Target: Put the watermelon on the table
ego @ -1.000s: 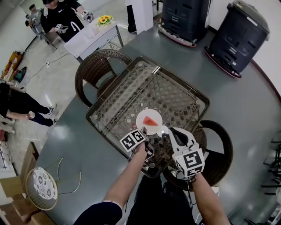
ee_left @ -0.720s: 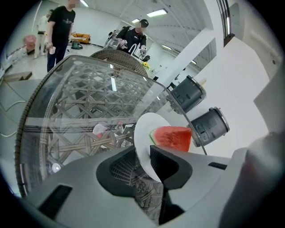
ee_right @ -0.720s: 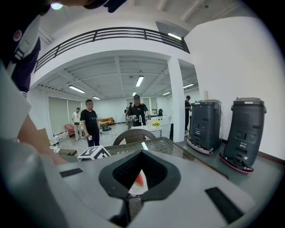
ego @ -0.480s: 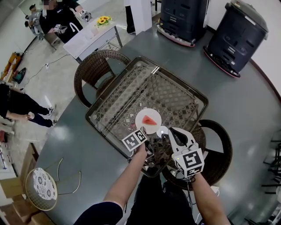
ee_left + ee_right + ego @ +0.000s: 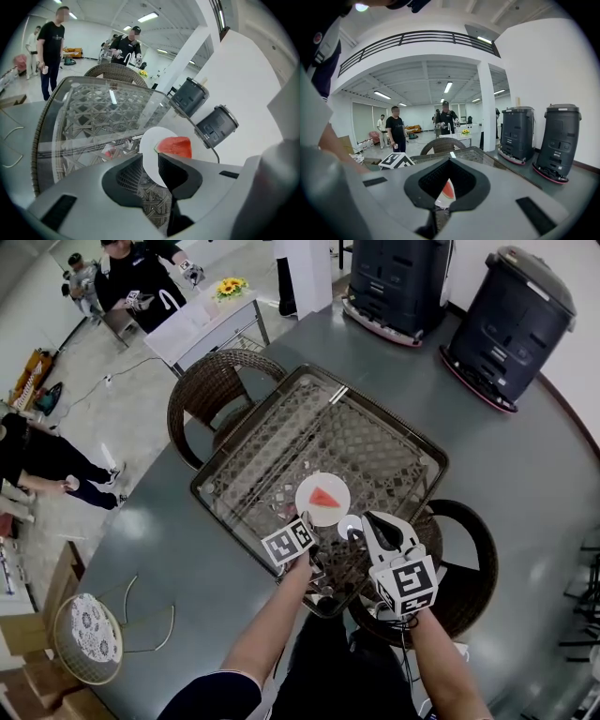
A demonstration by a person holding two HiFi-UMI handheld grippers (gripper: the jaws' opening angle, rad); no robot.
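A red watermelon wedge [image 5: 324, 497] lies on a small white plate [image 5: 321, 508] over the near part of the glass-topped wicker table [image 5: 384, 418]. My left gripper [image 5: 307, 523] is shut on the plate's near rim; in the left gripper view the plate [image 5: 150, 140] runs between the jaws of that gripper [image 5: 150, 161] and the wedge [image 5: 174, 146] lies just past them. My right gripper [image 5: 351, 527] hangs shut and empty just right of the plate. Through its jaws [image 5: 442, 206] I glimpse the wedge [image 5: 447, 191]. I cannot tell whether the plate touches the glass.
Wicker chairs stand at the far left [image 5: 220, 390] and near right [image 5: 469, 549] of the table. Two dark grey machines [image 5: 511, 315] sit on the floor beyond. Several people [image 5: 141, 277] stand by a white desk with flowers [image 5: 211, 315] at the far left.
Almost nothing: the plate, the wedge and both grippers keep their places on the table; only the head view has shifted slightly.
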